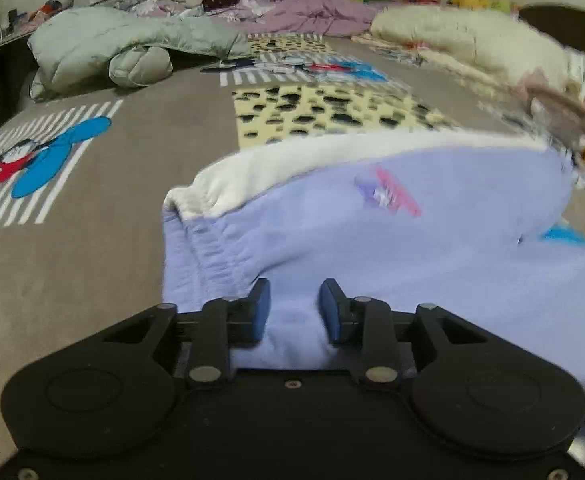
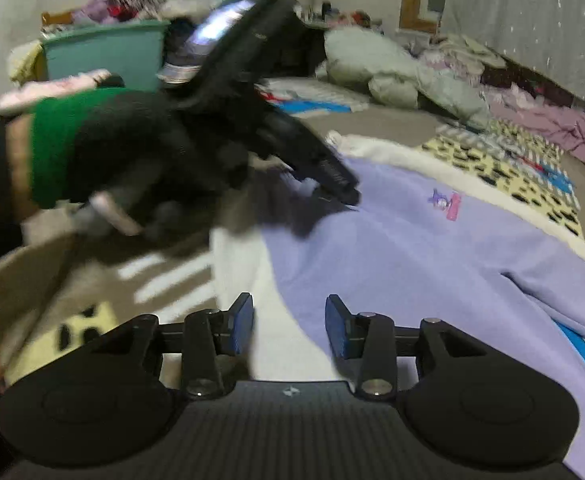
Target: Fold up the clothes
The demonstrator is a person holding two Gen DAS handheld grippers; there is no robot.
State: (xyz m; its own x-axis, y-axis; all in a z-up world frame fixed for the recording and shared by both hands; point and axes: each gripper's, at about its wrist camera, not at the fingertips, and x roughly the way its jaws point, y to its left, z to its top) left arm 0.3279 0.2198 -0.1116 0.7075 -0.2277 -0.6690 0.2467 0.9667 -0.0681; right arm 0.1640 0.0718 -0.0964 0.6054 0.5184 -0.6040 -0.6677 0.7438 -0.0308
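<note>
Lilac sweatshirt point(image 1: 392, 240) on bedspread point(image 1: 92, 272), chest emblem point(image 2: 446, 202) blurred, perhaps lettering, left gripper point(image 1: 295, 308) and right gripper point(image 2: 289, 326) both parted, empty.

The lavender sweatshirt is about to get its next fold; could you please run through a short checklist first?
1. Left gripper open: ok.
2. Right gripper open: ok.
3. Lavender sweatshirt lying on the bed cover: ok.
4. Either gripper holding fabric: not ok, both empty.
5. Sweatshirt smooth: cannot tell, both views are blurred.
6. Grey duvet apart from the sweatshirt: ok.
</note>
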